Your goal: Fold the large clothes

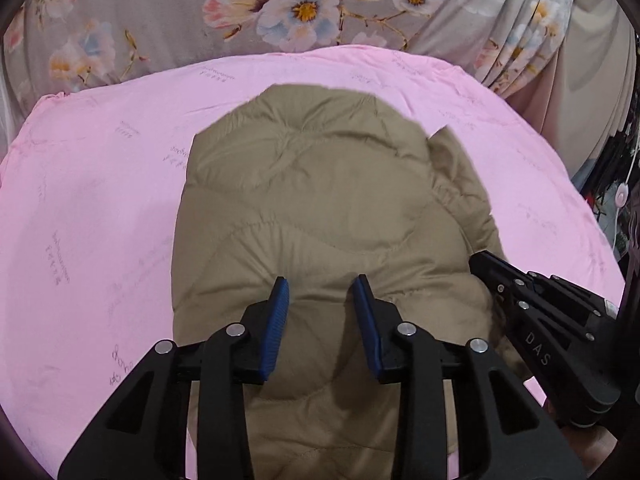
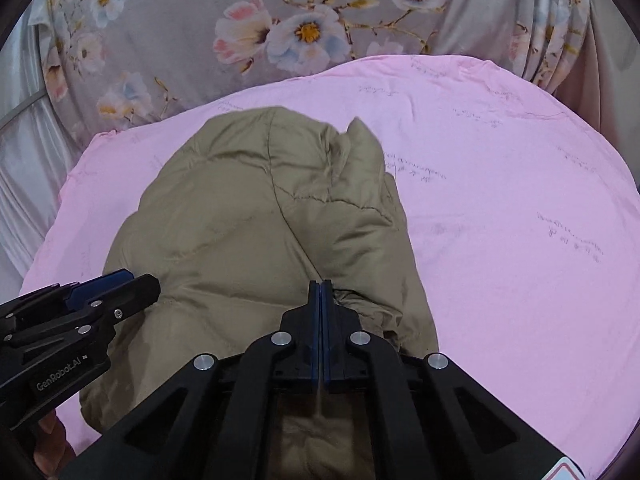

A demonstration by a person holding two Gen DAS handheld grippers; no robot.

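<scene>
A tan quilted puffer jacket (image 1: 320, 200) lies folded into a bundle on the pink bedsheet (image 1: 88, 208); it also shows in the right wrist view (image 2: 240, 232). My left gripper (image 1: 321, 282) is open and empty, hovering over the near part of the jacket. My right gripper (image 2: 320, 284) is shut, its blue pads pressed together at the jacket's right fold; I cannot tell whether fabric is pinched. The right gripper shows in the left wrist view (image 1: 480, 260) at the jacket's right edge. The left gripper shows in the right wrist view (image 2: 136, 278).
The pink bedsheet (image 2: 520, 200) spreads wide around the jacket. A grey floral curtain (image 1: 280, 12) hangs behind the bed. Dark clutter and a white cable (image 1: 622, 196) stand off the bed's right side.
</scene>
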